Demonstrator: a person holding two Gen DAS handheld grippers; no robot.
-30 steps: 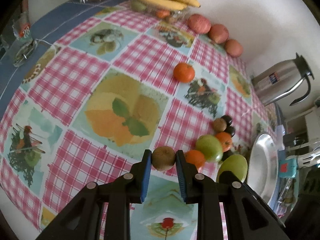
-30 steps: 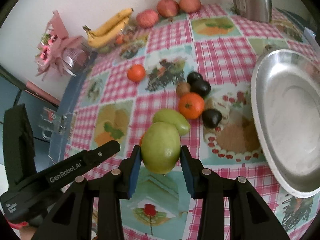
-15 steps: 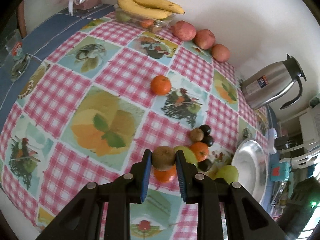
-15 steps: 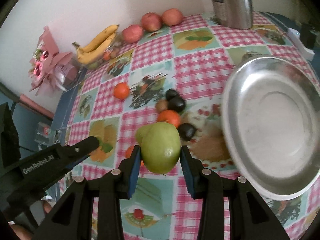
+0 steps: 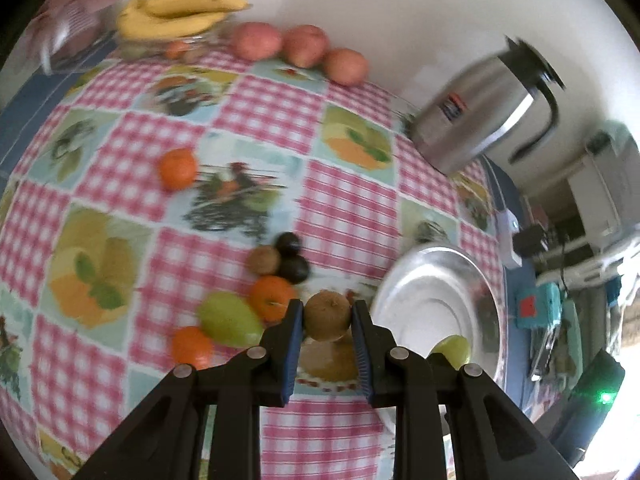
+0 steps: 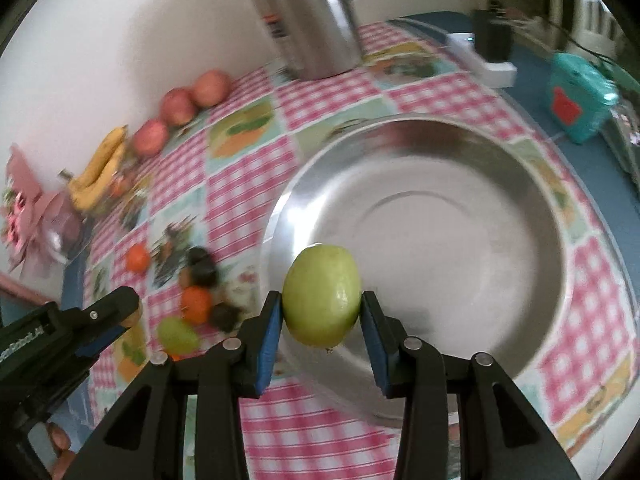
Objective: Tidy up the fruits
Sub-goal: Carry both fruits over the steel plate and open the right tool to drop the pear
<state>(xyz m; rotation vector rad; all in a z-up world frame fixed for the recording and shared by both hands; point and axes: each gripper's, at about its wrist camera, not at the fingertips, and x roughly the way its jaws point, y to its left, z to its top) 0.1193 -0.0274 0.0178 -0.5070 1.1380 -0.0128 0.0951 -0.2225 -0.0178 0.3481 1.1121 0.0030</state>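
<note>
Both tongs point steeply down over a worktop (image 5: 264, 120) covered in a pink checked cloth with fruit pictures. The left tongs (image 5: 327, 320) are clamped on a brown kiwi (image 5: 327, 316), held above the cloth just beside the near left rim of a round steel bowl (image 6: 500, 184). The right tongs (image 6: 322, 316) grip a green guava (image 6: 322, 298) between their blue pads, hanging over the bowl's near left part.

The bowl sits toward the worktop's right edge and holds nothing. A loose cluster lies just left of it: a second kiwi (image 5: 263, 260), two dark fruits (image 5: 294, 258), two oranges (image 5: 272, 298) and another green fruit (image 5: 230, 320). A lone orange (image 5: 178, 168) lies well apart, toward the left. Along the far edge against the wall stand bananas (image 5: 180, 12), three red apples (image 5: 300, 46) and a steel flask (image 5: 484, 108). The cloth between the far row and the bowl lies bare.
</note>
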